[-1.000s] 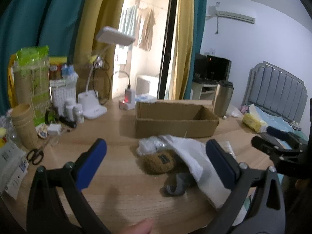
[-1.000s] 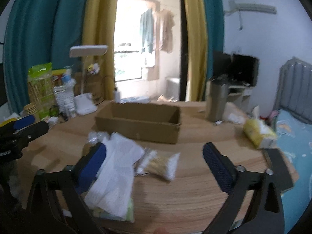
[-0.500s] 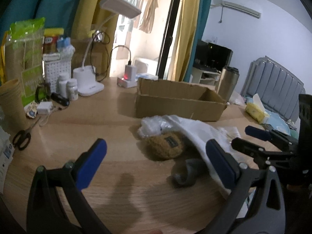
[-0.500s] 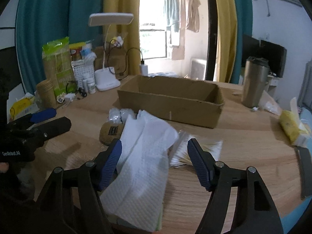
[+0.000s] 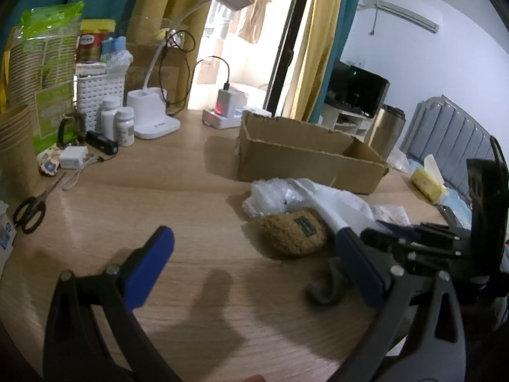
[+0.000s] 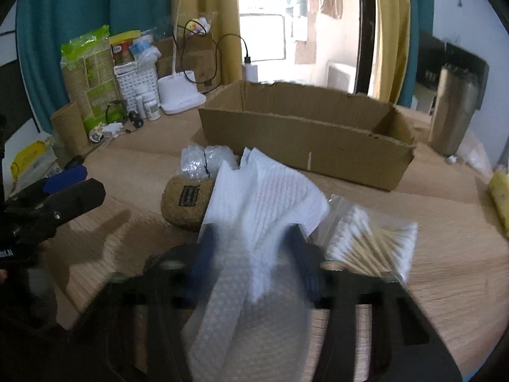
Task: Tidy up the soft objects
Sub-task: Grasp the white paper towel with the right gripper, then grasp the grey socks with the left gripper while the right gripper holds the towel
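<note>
The right gripper [image 6: 251,254], which was gaping above the table [image 5: 191,210] a second ago, is closing its jaws on the white paper towel [image 6: 270,197], now bunching between the pads. The towel is lying just before the cardboard box [image 6: 305,133], beside a brown fuzzy pouch [image 5: 294,234]. The left gripper [image 5: 254,267] is still holding its fingers wide apart on nothing, lower and nearer the pouch than before.

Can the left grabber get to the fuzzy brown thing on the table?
Probably yes. The left gripper is open, and the fuzzy brown pouch lies just ahead with bare table between. Only the white paper towel overlaps its far edge.
</note>
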Action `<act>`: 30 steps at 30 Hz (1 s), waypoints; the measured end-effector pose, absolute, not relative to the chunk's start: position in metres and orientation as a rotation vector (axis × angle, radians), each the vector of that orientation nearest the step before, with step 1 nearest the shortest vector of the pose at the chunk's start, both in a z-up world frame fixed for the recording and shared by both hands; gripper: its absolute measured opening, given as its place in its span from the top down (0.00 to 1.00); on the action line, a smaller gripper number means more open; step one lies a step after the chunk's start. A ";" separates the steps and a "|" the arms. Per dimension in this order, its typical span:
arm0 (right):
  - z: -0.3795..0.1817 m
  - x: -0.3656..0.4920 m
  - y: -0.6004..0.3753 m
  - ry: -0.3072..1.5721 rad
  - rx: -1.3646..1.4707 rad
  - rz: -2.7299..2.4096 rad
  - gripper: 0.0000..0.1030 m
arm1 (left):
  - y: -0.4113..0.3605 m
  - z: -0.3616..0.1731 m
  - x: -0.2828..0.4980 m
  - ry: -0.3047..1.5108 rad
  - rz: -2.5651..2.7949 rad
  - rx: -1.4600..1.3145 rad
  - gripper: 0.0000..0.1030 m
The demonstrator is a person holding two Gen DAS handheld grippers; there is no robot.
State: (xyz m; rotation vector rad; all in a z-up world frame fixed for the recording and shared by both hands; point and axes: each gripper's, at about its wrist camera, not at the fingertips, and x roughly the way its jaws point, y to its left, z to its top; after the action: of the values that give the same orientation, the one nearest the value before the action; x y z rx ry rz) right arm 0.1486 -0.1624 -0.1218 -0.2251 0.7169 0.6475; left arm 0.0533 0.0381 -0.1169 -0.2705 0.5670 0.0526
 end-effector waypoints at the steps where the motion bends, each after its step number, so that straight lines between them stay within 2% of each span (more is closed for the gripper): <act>1: -0.123 0.152 -0.163 0.729 -0.215 0.655 0.89 | 0.037 -0.117 0.055 0.570 0.051 -0.267 0.01; 6: -0.123 0.155 -0.168 0.725 -0.189 0.682 0.94 | 0.026 -0.115 0.062 0.580 0.037 -0.247 0.01; 17: -0.082 0.152 -0.229 0.555 -0.067 0.651 0.94 | -0.024 -0.114 0.080 0.634 -0.062 -0.166 0.01; 30: -0.100 0.156 -0.295 0.552 -0.013 0.552 0.94 | -0.079 -0.130 0.107 0.768 -0.128 -0.080 0.02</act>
State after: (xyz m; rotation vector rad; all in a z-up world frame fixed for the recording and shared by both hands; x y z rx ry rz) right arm 0.1560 -0.2947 -0.1003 -0.0133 0.5525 0.5518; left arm 0.1075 -0.0787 -0.1299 -0.0795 0.7681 -0.1280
